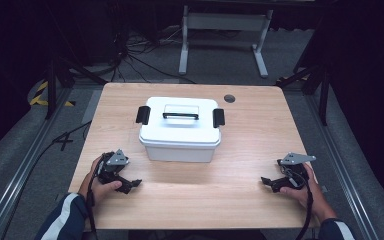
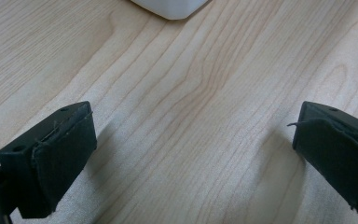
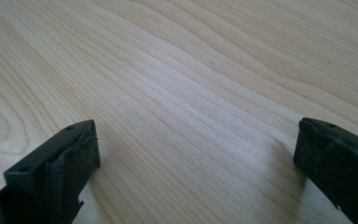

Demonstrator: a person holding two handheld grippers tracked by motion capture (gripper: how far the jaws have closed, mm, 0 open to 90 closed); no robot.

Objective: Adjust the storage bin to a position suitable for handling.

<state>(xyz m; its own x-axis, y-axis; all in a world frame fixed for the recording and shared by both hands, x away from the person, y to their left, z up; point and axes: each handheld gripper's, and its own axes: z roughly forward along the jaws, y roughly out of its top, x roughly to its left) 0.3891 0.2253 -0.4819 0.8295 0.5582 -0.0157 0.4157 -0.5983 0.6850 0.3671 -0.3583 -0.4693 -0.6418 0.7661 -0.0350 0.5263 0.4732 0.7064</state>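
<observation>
White lidded plastic storage box point(image 1: 180, 129) sitting centrally on the light wooden surface point(image 1: 240, 200).
Left tongs point(image 1: 130, 185) resting at 7 o'clock, right tongs point(image 1: 269, 183) at 4 o'clock; both gaping apart, gripping nothing.

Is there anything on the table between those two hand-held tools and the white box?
Nothing visible. Bare wood lies between the left tool and the white box, and between the right tool and the box. Both tools rest open near the table's front edge.
</observation>
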